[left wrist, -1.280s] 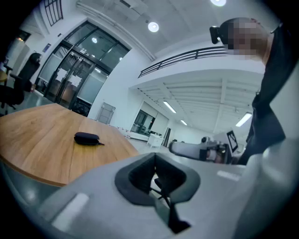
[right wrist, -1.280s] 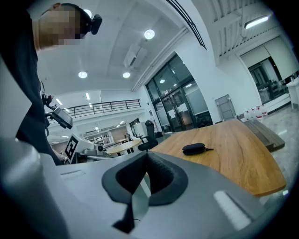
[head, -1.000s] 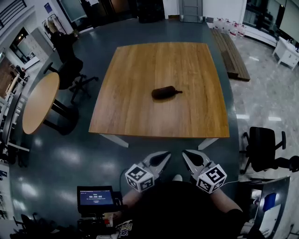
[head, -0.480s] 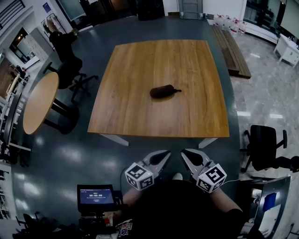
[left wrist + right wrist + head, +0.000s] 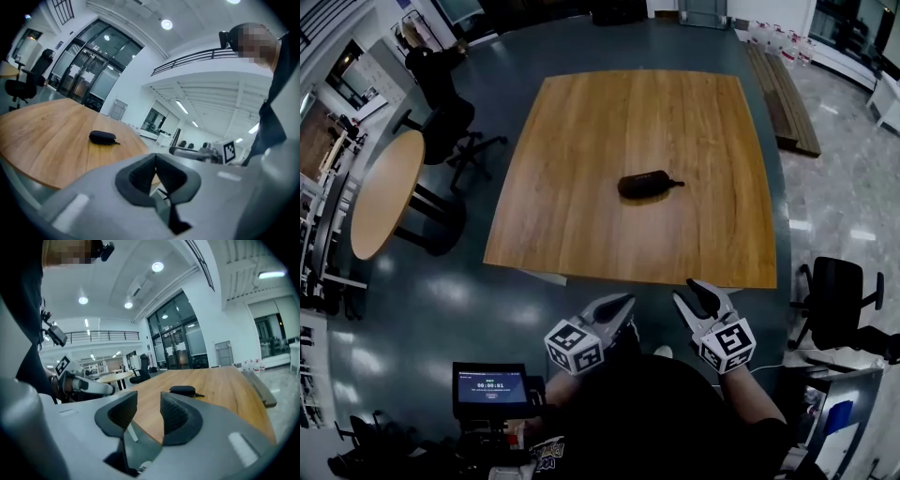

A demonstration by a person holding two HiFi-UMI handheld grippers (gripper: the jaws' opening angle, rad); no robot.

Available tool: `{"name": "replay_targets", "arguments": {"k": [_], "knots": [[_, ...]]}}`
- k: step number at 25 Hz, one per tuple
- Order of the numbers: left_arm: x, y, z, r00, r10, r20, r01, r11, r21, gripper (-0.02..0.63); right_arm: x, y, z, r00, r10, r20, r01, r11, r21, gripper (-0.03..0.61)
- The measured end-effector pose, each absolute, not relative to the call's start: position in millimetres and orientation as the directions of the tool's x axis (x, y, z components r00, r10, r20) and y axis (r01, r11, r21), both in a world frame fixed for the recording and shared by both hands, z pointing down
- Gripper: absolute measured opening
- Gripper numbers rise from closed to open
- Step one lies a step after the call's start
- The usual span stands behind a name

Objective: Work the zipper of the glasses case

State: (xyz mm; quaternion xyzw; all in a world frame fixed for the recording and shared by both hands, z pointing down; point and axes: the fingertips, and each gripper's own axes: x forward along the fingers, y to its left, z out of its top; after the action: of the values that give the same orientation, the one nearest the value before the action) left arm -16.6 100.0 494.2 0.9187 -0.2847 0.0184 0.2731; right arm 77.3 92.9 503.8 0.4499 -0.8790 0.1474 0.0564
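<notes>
glasses case (image 5: 645,184) sits on the table (image 5: 581,141), out of reach; left gripper (image 5: 622,302) clenched, empty; right gripper (image 5: 692,292) jaws just opening, nothing between; best plan: left pins the body, right pinches the pull tab (image 5: 678,183)

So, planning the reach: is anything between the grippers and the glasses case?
Nothing visible: only bare table lies between the glasses case and the shut left gripper and the right gripper, whose empty jaws have just been opening.
</notes>
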Motion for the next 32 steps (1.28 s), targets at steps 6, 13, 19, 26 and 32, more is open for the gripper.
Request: {"name": "replay_targets", "arguments": {"k": [6,13,19,26,32], "knots": [[-31.1,29.8,503.7,0.851,-0.494,0.176,-0.500,-0.662,0.558,0.002,75.8,-4.0,543.7,-0.415,-0.782,0.466,-0.694,0.603,0.393,0.186],[-67.5,-40.4,504.7,0.868,-0.471,0.155,-0.464,-0.664,0.587,0.002,79.3,-117.9,637.1,-0.202,-0.696,0.689,-0.265,0.716,0.646,0.243],[-98.2,-56.5,527.0,0.829,-0.524,0.198,-0.514,-0.571,0.641,0.002,83.9,-171.5,670.1,-0.138,-0.684,0.716,-0.032,0.726,0.687,0.341],[-106.5,-63.9,533.5,0.757,-0.611,0.230,-0.584,-0.477,0.657,0.002,62.7,-199.1,696.5,-0.208,-0.626,0.752,0.174,0.732,0.658,0.370],[-105.6,-48.2,539.9,0.710,-0.654,0.261,-0.617,-0.400,0.678,0.002,49.9,-197.4,698.4,-0.276,-0.501,0.820,0.211,0.801,0.560,0.253]]}}
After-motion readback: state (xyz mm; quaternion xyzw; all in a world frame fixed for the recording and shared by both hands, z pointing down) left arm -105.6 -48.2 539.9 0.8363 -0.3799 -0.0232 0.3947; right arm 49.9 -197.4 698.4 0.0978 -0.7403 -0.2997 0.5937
